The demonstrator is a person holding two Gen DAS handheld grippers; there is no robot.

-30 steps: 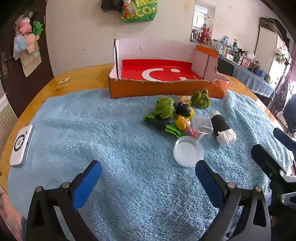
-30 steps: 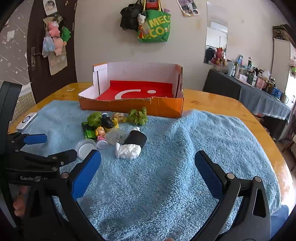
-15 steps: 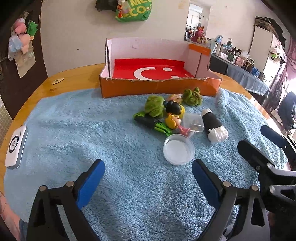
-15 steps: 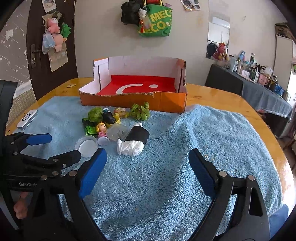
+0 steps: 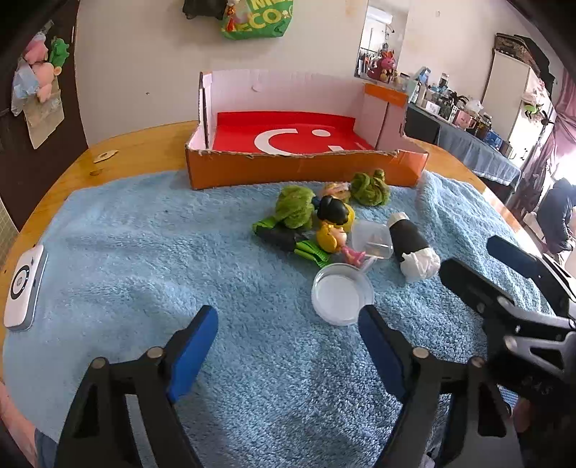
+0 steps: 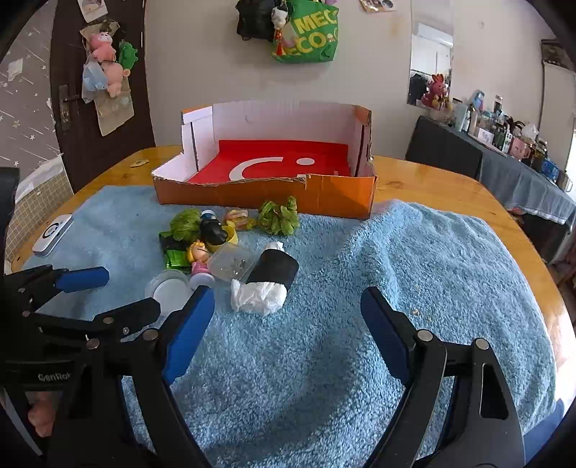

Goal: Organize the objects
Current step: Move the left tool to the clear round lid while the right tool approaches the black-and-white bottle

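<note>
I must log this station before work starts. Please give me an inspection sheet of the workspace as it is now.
Surface: blue towel over a wooden table.
Job's things: open cardboard box, nothing seen in it; toys, black roll, clear cup and round lid grouped on the towel before the box.
Clutter: white device at the towel's left edge.
Grippers: left gripper and right gripper open, holding nothing, above the towel.
Cables: nothing seen.
Surroundings: green bag on the wall; crowded side counter.
</note>
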